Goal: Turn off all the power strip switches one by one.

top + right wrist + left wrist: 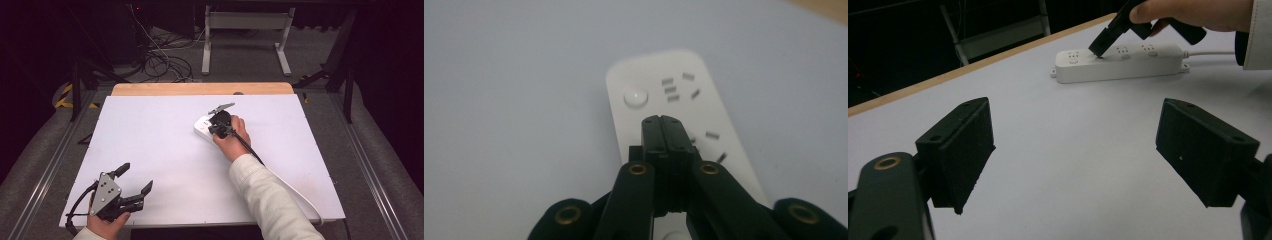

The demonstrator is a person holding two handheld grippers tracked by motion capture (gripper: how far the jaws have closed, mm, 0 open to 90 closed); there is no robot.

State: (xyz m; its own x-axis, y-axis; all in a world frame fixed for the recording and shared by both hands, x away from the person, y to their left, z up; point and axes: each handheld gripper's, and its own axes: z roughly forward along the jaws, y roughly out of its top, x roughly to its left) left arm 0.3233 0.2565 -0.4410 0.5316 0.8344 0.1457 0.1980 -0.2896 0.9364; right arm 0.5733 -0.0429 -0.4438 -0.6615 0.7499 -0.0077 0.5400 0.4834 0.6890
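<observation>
A white power strip (201, 128) lies on the white tabletop (165, 145), right of centre. My right gripper (214, 131) is held by a hand just above it, pointing down, jaws shut with nothing between them. In the right gripper view the closed tips (664, 123) hover over the power strip (684, 100), just behind its round button (636, 96). In the left gripper view the right gripper (1098, 48) touches the top of the power strip (1120, 65) between two sockets. My left gripper (135, 179) rests at the near left corner, open and empty (1083, 150).
The strip's white cable (300, 200) runs along the right forearm to the table's near right edge. A wooden strip (200, 89) borders the far edge. Beyond it, floor cables (160, 57) and a white frame's legs (245, 40).
</observation>
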